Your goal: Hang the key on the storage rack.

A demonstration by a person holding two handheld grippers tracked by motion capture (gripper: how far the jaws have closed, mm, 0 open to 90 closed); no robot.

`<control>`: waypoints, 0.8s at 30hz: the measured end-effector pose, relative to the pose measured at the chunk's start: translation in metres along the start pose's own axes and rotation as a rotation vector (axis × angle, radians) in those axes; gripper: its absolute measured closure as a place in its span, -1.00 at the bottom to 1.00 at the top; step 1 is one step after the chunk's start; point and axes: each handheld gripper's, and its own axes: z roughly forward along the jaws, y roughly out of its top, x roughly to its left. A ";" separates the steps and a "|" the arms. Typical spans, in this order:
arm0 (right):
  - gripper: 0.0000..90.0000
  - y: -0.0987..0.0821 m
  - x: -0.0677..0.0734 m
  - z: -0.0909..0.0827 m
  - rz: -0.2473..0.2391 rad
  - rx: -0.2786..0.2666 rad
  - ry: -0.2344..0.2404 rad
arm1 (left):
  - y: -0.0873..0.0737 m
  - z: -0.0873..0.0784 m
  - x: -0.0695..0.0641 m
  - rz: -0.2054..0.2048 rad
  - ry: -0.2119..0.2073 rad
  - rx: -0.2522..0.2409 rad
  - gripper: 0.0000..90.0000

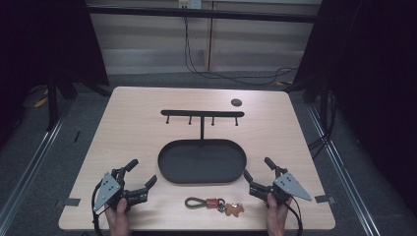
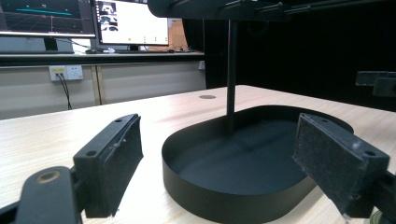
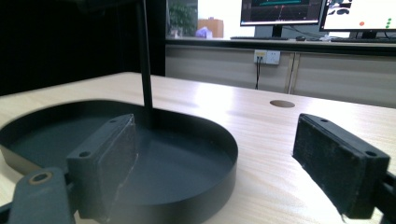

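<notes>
A black oval tray (image 1: 167,172) sits mid-table with a thin post rising to a hook bar (image 1: 202,113) that carries several pegs. A keychain (image 1: 215,203) lies near the front edge: green loop, red clip, brown leather charm. My left gripper (image 1: 141,173) rests open at the tray's front left, held by a hand, nothing between its jaws. My right gripper (image 1: 258,170) rests open at the tray's front right, also bare. The left gripper view looks across the tray (image 2: 219,205) and post (image 2: 231,70). In the right gripper view the tray (image 3: 205,186) lies left of centre.
A round dark hole (image 1: 236,102) marks the table's far right. Black frame posts stand at both sides. A cable hangs down the back wall. Monitors (image 2: 130,21) and a wall socket (image 3: 266,57) sit beyond the table.
</notes>
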 end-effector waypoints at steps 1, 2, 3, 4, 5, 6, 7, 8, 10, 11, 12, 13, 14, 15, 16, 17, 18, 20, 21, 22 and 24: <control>-0.71 0.000 0.000 0.000 0.000 0.000 0.000 | 0.000 0.000 0.000 0.000 0.000 0.000 -0.66; -0.72 0.000 -0.001 0.001 0.018 0.011 -0.012 | 0.000 0.000 0.000 0.000 0.000 0.000 -0.66; -0.71 0.000 -0.003 0.001 0.035 0.010 -0.017 | 0.000 0.000 0.000 0.000 0.001 0.001 -0.66; -0.71 0.000 -0.004 0.001 0.051 0.011 -0.017 | 0.000 0.000 0.000 0.000 0.001 0.001 -0.66; -0.71 0.001 -0.005 0.001 0.054 0.014 -0.016 | 0.000 0.000 0.000 0.000 0.001 0.002 -0.66; -0.71 0.001 -0.005 0.002 0.056 0.022 -0.018 | 0.000 0.000 0.000 -0.005 0.000 0.002 -0.66; -0.71 0.001 -0.005 0.003 0.057 0.028 -0.021 | 0.000 0.000 0.000 0.000 0.002 0.002 -0.66; -0.72 0.001 -0.004 0.004 0.049 0.041 -0.031 | 0.000 0.000 0.000 0.000 0.002 0.002 -0.66; -0.71 0.002 -0.002 0.005 0.050 0.045 -0.083 | 0.000 0.000 0.000 0.000 0.002 0.002 -0.66; -0.71 0.002 -0.002 0.004 0.048 0.043 -0.087 | 0.000 0.000 0.000 -0.004 0.001 0.001 -0.66; -0.71 0.002 -0.002 0.004 0.048 0.043 -0.087 | 0.000 0.000 0.000 -0.004 0.001 0.001 -0.66; -0.71 0.002 -0.002 0.004 0.046 0.040 -0.085 | 0.000 0.000 0.000 0.000 0.002 0.002 -0.66; -0.70 0.001 -0.002 0.004 0.046 0.040 -0.083 | 0.000 0.000 0.000 0.000 0.002 0.002 -0.66; -0.71 0.002 -0.002 0.005 0.040 0.049 -0.079 | 0.000 0.000 0.000 0.001 0.002 0.002 -0.66; -0.71 0.002 -0.001 0.005 0.036 0.052 -0.076 | 0.000 0.000 0.000 0.000 0.000 -0.001 -0.66; -0.70 0.002 0.000 0.006 0.025 0.064 -0.082 | 0.000 0.000 0.000 0.000 0.000 -0.001 -0.66; -0.70 0.002 0.001 0.007 0.016 0.070 -0.080 | 0.000 0.000 0.000 0.000 0.000 -0.001 -0.66; -0.65 0.003 0.002 0.008 0.001 0.083 -0.082 | 0.000 0.000 0.000 -0.001 -0.002 0.001 -0.66; -0.49 0.004 0.004 0.010 0.003 0.130 -0.065 | 0.000 0.000 0.000 -0.004 0.000 0.002 -0.66; -0.50 0.005 0.004 0.011 0.010 0.147 -0.046 | 0.000 0.000 0.000 -0.004 0.001 0.002 -0.66; -0.52 0.005 0.003 0.011 0.018 0.158 -0.043 | 0.000 0.000 0.000 -0.004 0.001 0.002 -0.66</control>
